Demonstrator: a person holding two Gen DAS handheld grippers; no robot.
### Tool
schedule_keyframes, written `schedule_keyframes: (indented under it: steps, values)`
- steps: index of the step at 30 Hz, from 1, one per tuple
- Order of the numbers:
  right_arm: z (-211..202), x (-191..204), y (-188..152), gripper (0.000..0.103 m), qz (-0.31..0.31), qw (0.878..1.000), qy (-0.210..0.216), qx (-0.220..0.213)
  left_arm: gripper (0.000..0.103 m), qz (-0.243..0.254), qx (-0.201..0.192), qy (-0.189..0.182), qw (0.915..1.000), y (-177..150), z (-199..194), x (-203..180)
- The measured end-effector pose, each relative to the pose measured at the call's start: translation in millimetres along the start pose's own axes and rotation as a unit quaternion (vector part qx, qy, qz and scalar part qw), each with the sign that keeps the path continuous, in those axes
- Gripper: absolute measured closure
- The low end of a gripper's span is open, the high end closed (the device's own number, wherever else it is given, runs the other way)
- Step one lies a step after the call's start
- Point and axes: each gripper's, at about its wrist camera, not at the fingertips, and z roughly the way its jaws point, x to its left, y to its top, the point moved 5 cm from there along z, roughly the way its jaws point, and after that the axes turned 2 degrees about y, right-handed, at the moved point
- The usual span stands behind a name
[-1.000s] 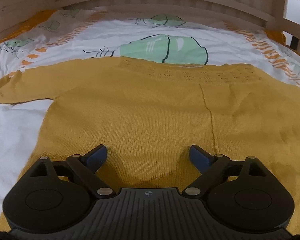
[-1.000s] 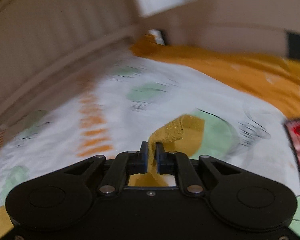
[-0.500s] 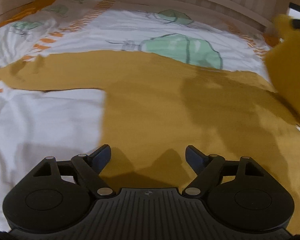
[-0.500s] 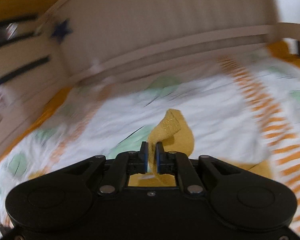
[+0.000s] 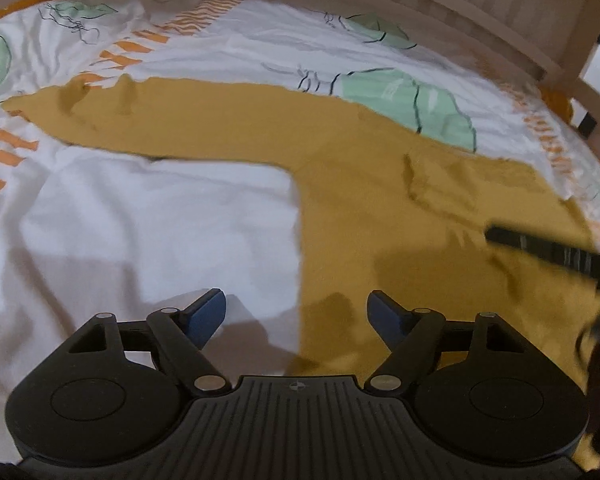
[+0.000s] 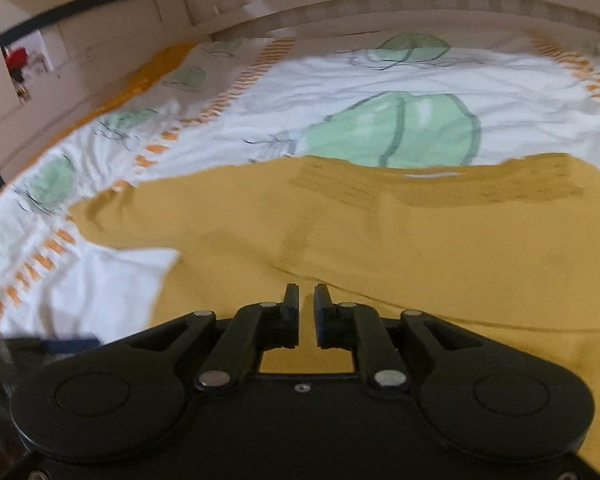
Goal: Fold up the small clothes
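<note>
Mustard sweater (image 6: 420, 248): right gripper (image 6: 307, 300), opening, has just dropped the folded-in sleeve; left gripper (image 5: 296, 312), closing but empty, nears the other side.

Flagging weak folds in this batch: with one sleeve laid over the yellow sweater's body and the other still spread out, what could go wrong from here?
1. The folded sleeve lies rumpled on the sweater; the right gripper, jaws opening with nothing between them, may leave that crease in.
2. The left gripper straddles the sweater's edge and the bedsheet; closing there could pinch both.
</note>
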Motion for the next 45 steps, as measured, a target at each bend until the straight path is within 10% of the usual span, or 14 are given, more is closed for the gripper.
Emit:
schedule_keyframes:
  steps: [3,9,30,38,45]
  values:
    - [-14,-11,-13,0.043,-0.026,0.998,-0.046,-0.016,0.026,-0.01,-0.001,-0.015,0.9998,16,5,-8]
    - [-33,-27,-38,0.024,-0.064,0.992,-0.097,-0.044,0.029,0.021,-0.008,-0.03,0.9993,44,23,-42]
    - [-40,-19,-34,0.02,-0.068,0.994,-0.032,-0.082,0.047,0.047,0.049,-0.053,0.9963,79,106,-103]
    - [-37,-17,-34,0.02,-0.065,0.995,-0.025,-0.077,0.09,0.058,0.022,-0.053,0.9967,84,97,-109]
    - [-37,-20,-34,0.02,-0.052,0.996,-0.02,-0.075,0.1,0.033,-0.059,-0.036,0.9971,112,62,-95]
